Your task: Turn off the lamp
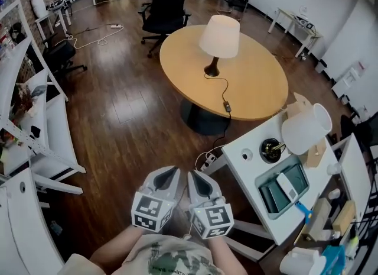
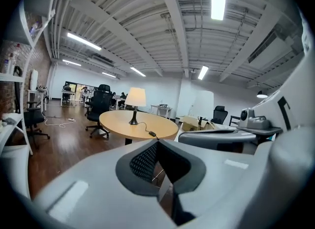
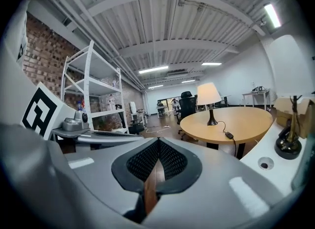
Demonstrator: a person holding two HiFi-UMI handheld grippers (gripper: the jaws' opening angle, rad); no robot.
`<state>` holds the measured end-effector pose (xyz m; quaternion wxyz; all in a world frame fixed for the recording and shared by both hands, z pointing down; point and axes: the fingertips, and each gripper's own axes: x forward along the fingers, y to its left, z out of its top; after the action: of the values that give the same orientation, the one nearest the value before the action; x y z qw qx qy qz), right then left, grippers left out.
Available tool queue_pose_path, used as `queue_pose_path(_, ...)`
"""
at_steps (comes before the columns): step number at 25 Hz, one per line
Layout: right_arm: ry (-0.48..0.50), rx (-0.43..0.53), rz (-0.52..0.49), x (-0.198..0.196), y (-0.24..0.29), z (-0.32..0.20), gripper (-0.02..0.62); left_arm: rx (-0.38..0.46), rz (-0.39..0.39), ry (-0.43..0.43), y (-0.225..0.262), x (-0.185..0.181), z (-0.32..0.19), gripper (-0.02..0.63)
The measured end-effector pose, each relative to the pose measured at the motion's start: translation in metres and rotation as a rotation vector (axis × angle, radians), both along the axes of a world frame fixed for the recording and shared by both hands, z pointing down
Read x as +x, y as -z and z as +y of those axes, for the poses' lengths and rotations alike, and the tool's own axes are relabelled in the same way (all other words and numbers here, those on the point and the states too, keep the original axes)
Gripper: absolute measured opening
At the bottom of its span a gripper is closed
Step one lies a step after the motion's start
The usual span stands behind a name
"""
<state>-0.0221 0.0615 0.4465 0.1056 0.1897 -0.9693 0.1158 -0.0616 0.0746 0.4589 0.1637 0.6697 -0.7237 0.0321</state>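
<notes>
A table lamp (image 1: 219,38) with a cream shade and dark base stands on the round wooden table (image 1: 260,84). Its black cord runs to an inline switch (image 1: 227,107) near the table's near edge. The lamp (image 2: 136,98) appears far ahead in the left gripper view, and the lamp (image 3: 208,96) likewise in the right gripper view. My left gripper (image 1: 171,176) and right gripper (image 1: 198,180) are held side by side close to my body, over the wooden floor, well short of the table. Both are shut with nothing between the jaws.
A white desk (image 1: 248,167) at the right carries a second white lamp shade (image 1: 305,128), a dark round base (image 1: 271,149) and a tray of small items. White shelving (image 1: 35,144) lines the left. A black office chair (image 1: 165,7) stands behind the table.
</notes>
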Motion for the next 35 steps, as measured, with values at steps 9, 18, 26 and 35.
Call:
queue_pose_path(9, -0.117, 0.04, 0.026, -0.078, 0.009, -0.019, 0.0, 0.04, 0.033, -0.109, 0.011, -0.077, -0.03, 0.002)
queue_pose_path(18, -0.181, 0.053, 0.023, -0.116, 0.007, -0.044, 0.0, 0.045, 0.027, -0.185, 0.01, -0.109, -0.056, 0.002)
queue_pose_path(26, -0.225, 0.032, -0.009, -0.137, -0.009, -0.099, 0.0, 0.025, 0.003, -0.221, -0.003, -0.13, -0.109, 0.002)
queue_pose_path(35, -0.218, 0.038, -0.041, -0.164, 0.001, -0.195, 0.0, 0.01, -0.032, -0.253, 0.003, -0.146, -0.209, 0.002)
